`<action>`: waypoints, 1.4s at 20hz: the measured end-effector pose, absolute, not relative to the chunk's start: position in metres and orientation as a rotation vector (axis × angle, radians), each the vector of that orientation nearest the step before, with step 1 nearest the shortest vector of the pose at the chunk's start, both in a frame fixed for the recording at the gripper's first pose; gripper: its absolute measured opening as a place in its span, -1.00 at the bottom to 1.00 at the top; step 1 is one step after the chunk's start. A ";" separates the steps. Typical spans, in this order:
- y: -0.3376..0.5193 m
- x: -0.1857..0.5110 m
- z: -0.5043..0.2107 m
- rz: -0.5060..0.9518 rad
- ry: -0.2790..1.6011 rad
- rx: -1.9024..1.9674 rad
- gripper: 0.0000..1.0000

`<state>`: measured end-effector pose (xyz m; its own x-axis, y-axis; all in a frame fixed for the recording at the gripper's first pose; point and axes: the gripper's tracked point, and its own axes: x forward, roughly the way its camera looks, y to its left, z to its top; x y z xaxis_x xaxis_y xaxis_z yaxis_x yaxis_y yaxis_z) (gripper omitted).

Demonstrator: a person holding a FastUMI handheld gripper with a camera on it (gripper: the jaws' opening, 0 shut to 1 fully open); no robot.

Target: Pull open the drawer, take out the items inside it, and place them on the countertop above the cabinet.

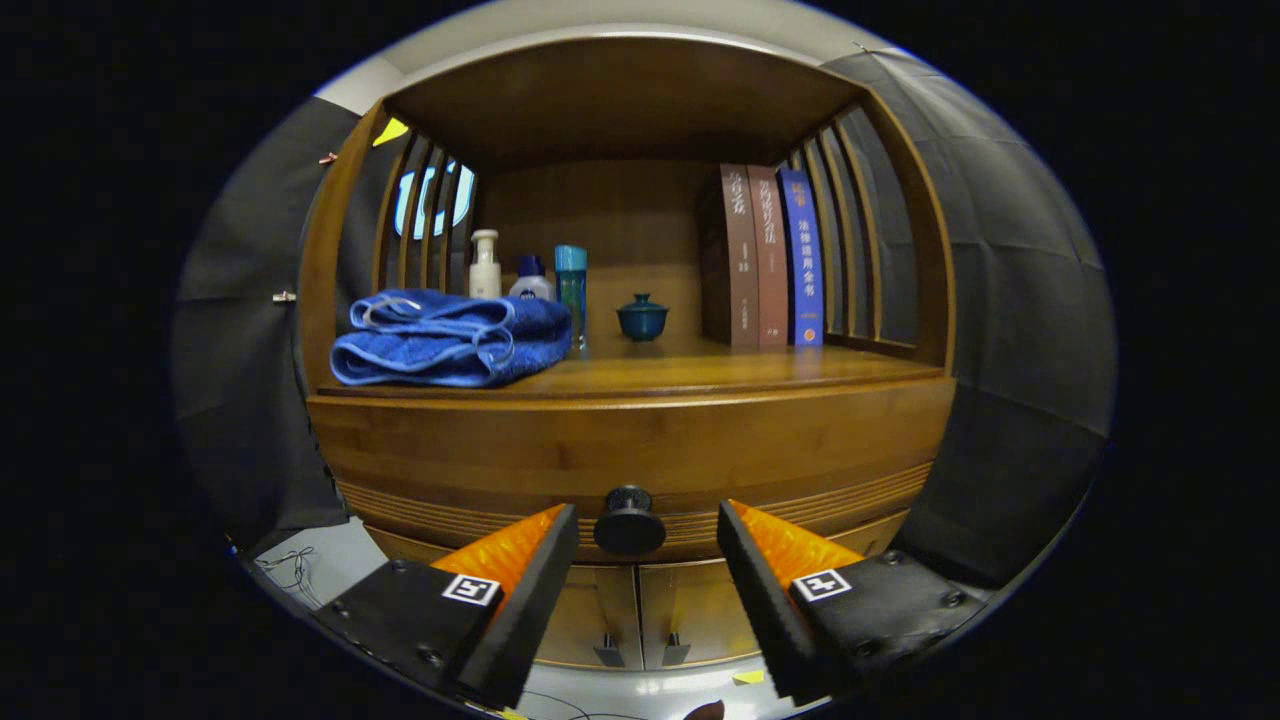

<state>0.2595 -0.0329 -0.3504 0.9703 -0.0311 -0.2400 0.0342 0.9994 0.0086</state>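
Flanking the black drawer knob (630,521), hand-held gripper (647,525) spread wide, seemingly untouching, drawer (630,455) closed, contents hidden.

A mock home corner inside a cloth-walled booth is suggested. A wooden cabinet (630,440) is seen, with folded blue towels (450,338) at 9 o'clock. Books (765,257) stand at 1 o'clock.

Wooden cabinet (630,440) with slatted sides, black cloth wall (1020,300) behind, pale floor (330,565) below.
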 end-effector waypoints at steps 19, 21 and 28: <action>-0.028 0.206 -0.360 0.000 0.261 0.032 -0.39; -0.029 0.185 -0.358 0.004 0.260 0.027 -0.39; -0.034 0.119 -0.362 0.013 0.292 0.038 -0.40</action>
